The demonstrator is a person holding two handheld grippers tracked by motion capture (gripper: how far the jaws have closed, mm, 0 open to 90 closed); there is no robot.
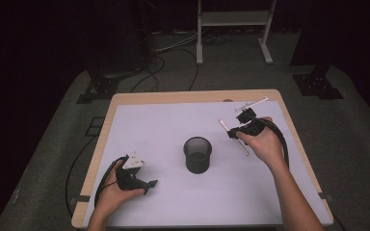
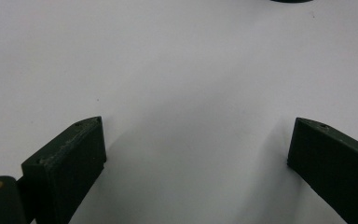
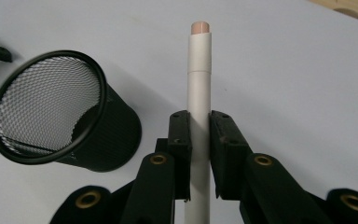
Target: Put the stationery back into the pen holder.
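The right gripper [image 3: 199, 140] has its jaws clamped on a white pen [image 3: 199, 79], pinched around mid-barrel with the peach-coloured cap end pointing away from the camera, and in the high view that pen [image 1: 234, 137] sticks out both sides of the gripper, held clear of the table to the right of the black mesh cup [image 1: 197, 154]. The cup stands upright near the middle of the white table cover [image 1: 164, 125], and from the right gripper view its open mouth [image 3: 46, 105] sits off to the left, so the pen is not lined up over it yet. Here's the worry: the grip is on a smooth round barrel, and if the tip catches the rim on the way in, the pen could swivel in the jaws or knock the light cup over; letting go too high or off-centre could bounce it out onto the cover. The right hand [image 1: 262, 142] is raised and cocked at the wrist, forearm angling in from the lower right. Over on the other side, the left gripper [image 1: 135, 178] rests low near the front edge, its jaws spread wide with nothing between them, well apart from the cup.
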